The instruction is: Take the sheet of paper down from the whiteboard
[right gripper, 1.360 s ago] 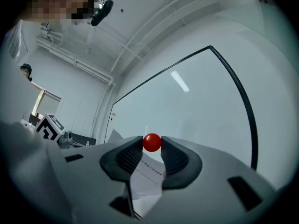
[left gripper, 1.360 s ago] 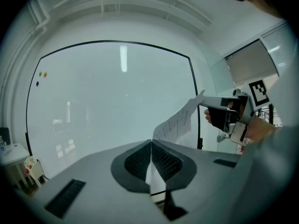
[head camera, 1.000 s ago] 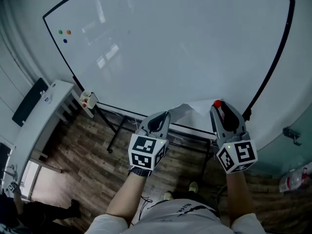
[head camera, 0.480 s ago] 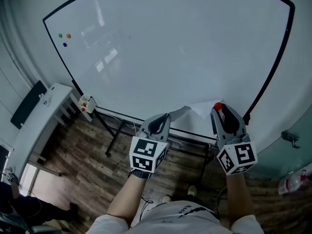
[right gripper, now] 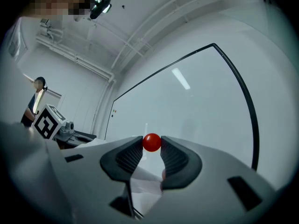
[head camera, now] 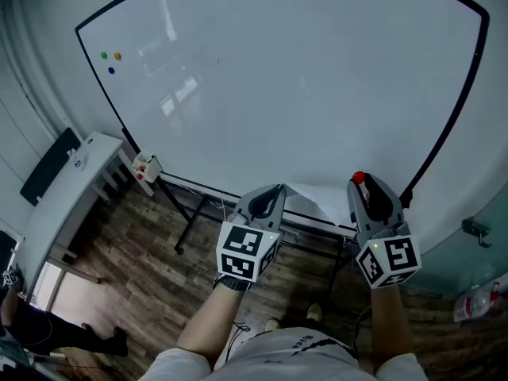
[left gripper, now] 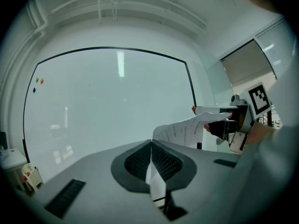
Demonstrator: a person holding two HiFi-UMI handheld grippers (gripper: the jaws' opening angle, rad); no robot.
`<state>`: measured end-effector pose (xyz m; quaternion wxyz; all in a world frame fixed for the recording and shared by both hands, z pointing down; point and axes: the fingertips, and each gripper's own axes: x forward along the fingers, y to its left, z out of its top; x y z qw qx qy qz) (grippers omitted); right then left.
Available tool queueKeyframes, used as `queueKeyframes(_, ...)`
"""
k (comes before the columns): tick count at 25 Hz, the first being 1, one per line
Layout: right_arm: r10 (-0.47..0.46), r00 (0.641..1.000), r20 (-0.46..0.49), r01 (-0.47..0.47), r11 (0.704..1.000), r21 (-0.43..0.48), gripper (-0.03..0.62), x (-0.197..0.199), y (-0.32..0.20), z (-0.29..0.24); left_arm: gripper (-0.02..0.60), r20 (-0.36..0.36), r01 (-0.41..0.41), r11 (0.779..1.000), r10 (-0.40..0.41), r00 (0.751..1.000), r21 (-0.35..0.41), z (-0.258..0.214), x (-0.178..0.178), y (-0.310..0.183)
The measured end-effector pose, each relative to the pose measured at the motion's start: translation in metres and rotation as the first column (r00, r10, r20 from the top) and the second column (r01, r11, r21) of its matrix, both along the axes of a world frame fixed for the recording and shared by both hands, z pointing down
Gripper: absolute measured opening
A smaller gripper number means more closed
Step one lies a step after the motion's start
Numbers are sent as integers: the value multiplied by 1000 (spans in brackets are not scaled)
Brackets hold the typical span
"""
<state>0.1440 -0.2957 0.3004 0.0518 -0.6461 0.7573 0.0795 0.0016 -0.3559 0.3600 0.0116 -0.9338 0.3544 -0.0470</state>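
Left hand-held gripper [left gripper: 150,144] had its jaws pressed together on one end of the sheet of paper [left gripper: 186,129], the thin white edge running down between the ribbed pads. That end curled away from the whiteboard [head camera: 278,78]. The sheet lay low on the board, just above its bottom edge, with its long axis running sideways from the left gripper to the right hand-held gripper [head camera: 361,182], so it sat between the two, and each was at one end of it. The right one's jaws stood partly apart and pinched a round red magnet [right gripper: 152,142] at their tips, right at the sheet's far corner. Whether the magnet touched the board could not be told. If it did, lifting it away would probably free the corner and leave the sheet hanging from the left grip alone. Nothing stood between either gripper and the paper. Well apart, three small coloured magnets [head camera: 111,59] dotted the board's upper left corner. A white surface [head camera: 75,193] stood beside the board's left edge above the wood floor [head camera: 159,264].
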Motion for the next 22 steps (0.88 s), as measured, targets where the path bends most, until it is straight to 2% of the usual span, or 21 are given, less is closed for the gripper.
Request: queueKeyframes(22,20,1000,-22,-20,1000,-14,127,7,0,-3,14,4,-23,1000,23,1000,-6,0,12,-3)
